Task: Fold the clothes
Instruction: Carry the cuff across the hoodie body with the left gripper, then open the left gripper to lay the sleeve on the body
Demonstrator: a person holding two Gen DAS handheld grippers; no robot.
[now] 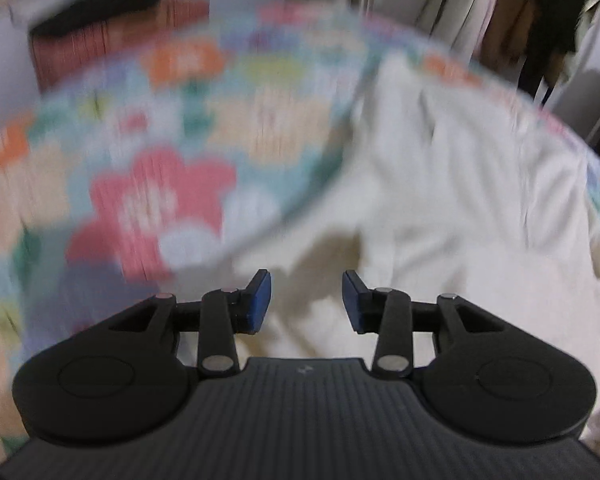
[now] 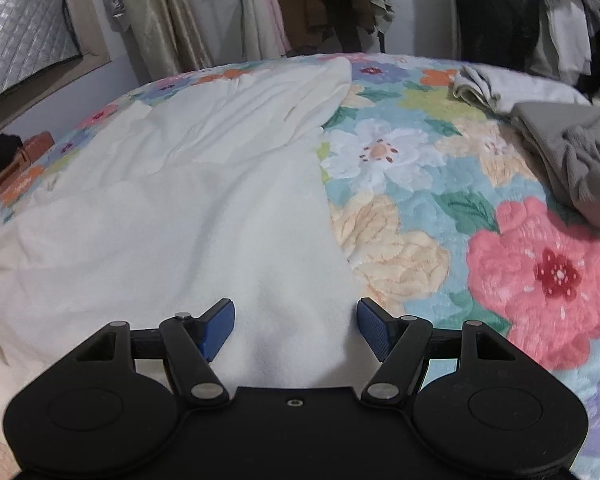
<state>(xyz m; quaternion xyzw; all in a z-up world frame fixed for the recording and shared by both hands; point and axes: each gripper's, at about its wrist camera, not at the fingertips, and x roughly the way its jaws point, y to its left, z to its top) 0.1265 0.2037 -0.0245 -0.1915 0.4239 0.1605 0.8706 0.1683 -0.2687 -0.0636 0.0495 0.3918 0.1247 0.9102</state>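
**bedroom, floral bedspread, cream garment spread for folding**

bedroom with hanging clothes (image 2: pixel 340 8) crowding the far wall; a quilted floral bedspread (image 2: pixel 440 184) is serving as the work surface. a cream garment (image 2: pixel 188 184) is lying across it, mostly flat with soft wrinkles, one long tapering part running toward the far edge of the bed. a grey garment (image 2: pixel 572 160) is sitting bunched at the far right, well apart from the cream one, with a paler folded piece (image 2: pixel 500 84) just beyond it.

right gripper (image 2: pixel 296 330) is hovering over the near part of the cream garment, close to its right edge, jaws spread wide, holding nothing. left gripper (image 1: pixel 306 300) is likewise gaping and empty, over the same cream cloth (image 1: pixel 440 184) near its left edge; that view is smeared with motion blur, so detail there is poor.

judgement: the fold is not yet begun; both grippers are lining up for a first pinch on the near part of the cloth.

doing it well, as i read it:
- taking the cloth right at the edge, one layer only, not the bedspread beneath.
- matching the two grips level with each other so the fold line is running straight.
- lifting low and carrying over evenly, keeping the cloth lightly taut to avoid dragging wrinkles in.
- risk: plush fabric bunching between the pads, or one side slipping.
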